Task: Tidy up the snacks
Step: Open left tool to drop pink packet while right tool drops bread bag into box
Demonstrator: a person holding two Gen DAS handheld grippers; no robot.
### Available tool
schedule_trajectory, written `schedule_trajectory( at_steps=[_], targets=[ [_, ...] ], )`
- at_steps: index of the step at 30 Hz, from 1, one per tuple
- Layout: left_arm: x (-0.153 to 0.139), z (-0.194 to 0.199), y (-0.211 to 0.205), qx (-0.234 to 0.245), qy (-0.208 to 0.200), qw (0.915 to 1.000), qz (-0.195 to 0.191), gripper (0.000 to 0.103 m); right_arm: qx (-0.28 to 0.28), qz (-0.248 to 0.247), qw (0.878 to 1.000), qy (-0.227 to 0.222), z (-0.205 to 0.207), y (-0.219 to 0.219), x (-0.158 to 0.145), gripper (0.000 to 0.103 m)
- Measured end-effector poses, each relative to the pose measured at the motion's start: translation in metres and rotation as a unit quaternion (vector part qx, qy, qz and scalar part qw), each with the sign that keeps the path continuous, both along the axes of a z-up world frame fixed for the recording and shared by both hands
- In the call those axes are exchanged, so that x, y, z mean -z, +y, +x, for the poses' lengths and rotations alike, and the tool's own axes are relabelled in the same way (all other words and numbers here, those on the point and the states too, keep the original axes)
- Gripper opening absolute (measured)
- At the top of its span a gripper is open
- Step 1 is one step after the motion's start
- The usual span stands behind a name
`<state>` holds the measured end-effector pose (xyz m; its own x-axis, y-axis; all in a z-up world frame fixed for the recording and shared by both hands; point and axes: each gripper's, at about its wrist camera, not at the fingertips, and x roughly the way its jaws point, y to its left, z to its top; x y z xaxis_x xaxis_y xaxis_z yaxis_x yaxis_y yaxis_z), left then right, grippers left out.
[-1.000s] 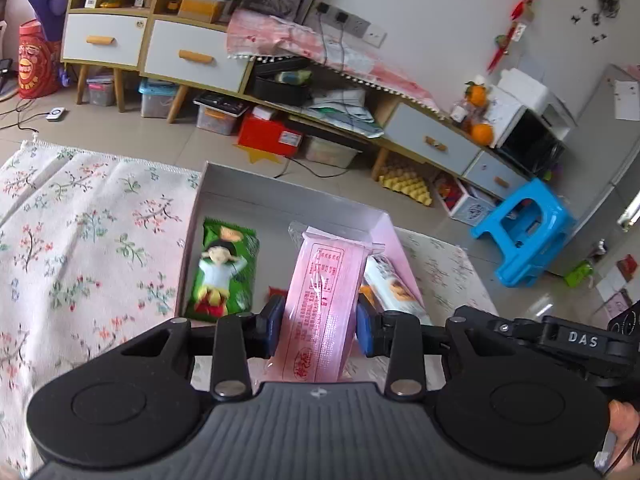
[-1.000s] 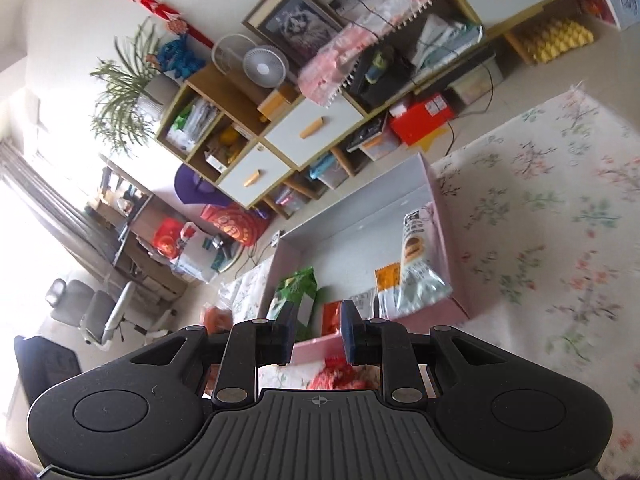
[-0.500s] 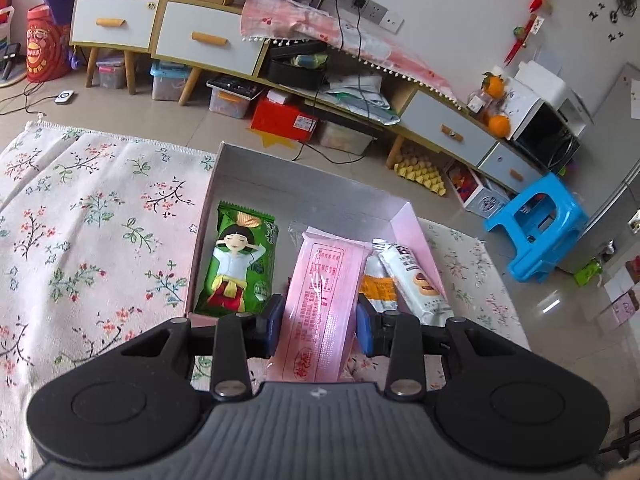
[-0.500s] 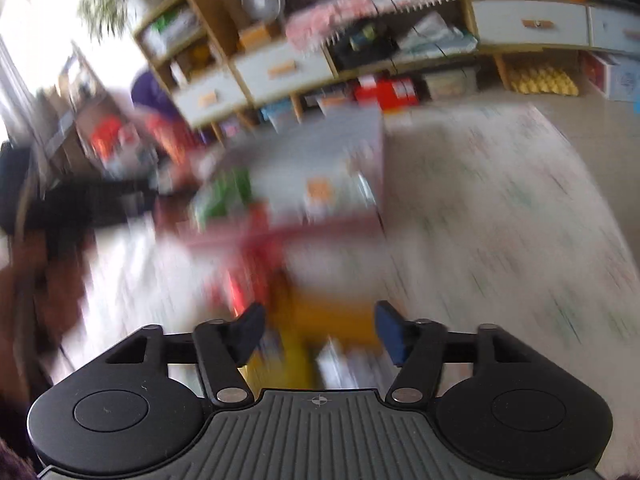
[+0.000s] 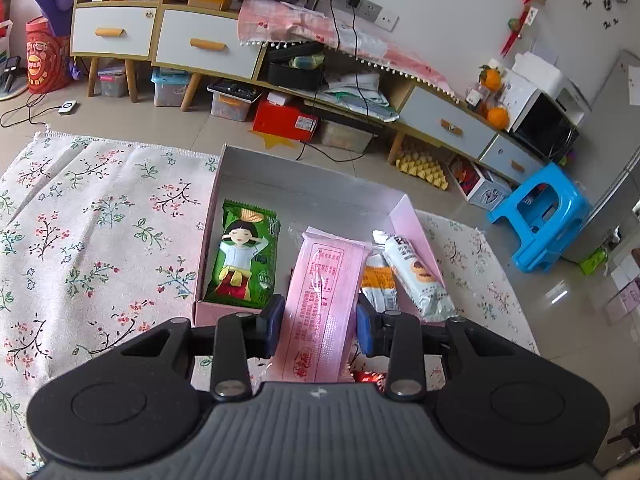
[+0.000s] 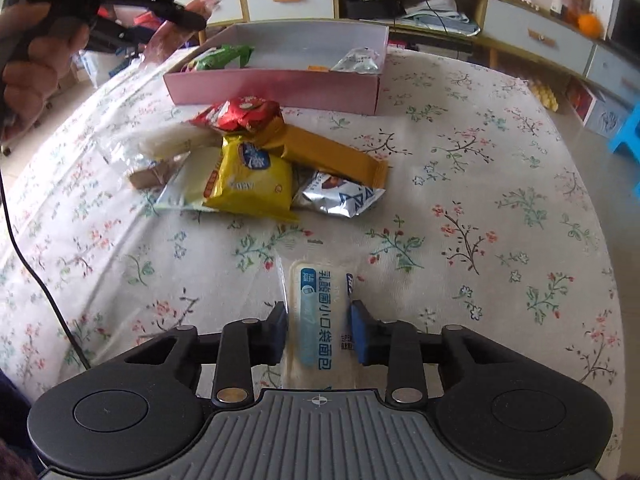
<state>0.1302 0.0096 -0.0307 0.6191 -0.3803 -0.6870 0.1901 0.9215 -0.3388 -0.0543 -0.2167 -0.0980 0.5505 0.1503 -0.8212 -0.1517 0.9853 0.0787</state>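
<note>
Two grips at once: our left gripper [image 5: 320, 326] has jaws clamped on the pink packet [image 5: 326, 300] over the box [image 5: 304, 184] for dropping in, while right gripper [image 6: 319, 334] jaws, just closing, pinch the white bread pack [image 6: 320, 312] near the surface's front edge, prob. next.

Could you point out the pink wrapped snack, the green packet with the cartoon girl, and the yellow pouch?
Pink plastic-wrapped snack [image 5: 322, 292]: left wrist view, its printed middle.
Green cartoon-girl packet [image 5: 244, 256]: left wrist view, the figure's body.
Yellow foil pouch [image 6: 250, 182]: right wrist view, its front face.
</note>
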Motion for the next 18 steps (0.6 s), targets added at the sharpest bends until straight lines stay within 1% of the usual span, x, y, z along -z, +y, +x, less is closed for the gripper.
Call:
schedule_trajectory(
  at_steps=[5, 9, 13, 15, 16, 18],
  targets=[
    [0.004, 0.003, 0.002, 0.001, 0.003, 1.0000, -0.001, 0.034, 0.025, 0.051, 0.998, -0.012, 0.004, -0.015, -0.007, 0.027],
    [0.005, 0.010, 0.002, 0.001, 0.004, 1.0000, -0.004, 0.034, 0.041, 0.106, 0.993, -0.044, 0.020, -0.028, -0.025, 0.027],
    [0.000, 0.021, -0.005, 0.006, -0.002, 0.9998, -0.018, 0.034, 0.034, 0.139, 0.985, -0.093, 0.057, -0.027, -0.053, 0.027],
    [-0.001, 0.029, -0.011, 0.010, -0.005, 0.9998, -0.017, 0.034, 0.032, 0.142, 0.983, -0.111, 0.082, -0.022, -0.065, 0.027],
    [0.000, 0.032, -0.014, 0.010, -0.005, 0.9998, -0.016, 0.034, 0.027, 0.149, 0.981, -0.119, 0.095, -0.020, -0.071, 0.027],
    [0.003, 0.040, -0.019, 0.006, -0.011, 0.9999, -0.010, 0.034, 0.020, 0.179, 0.976, -0.124, 0.127, -0.019, -0.075, 0.027]
  ],
)
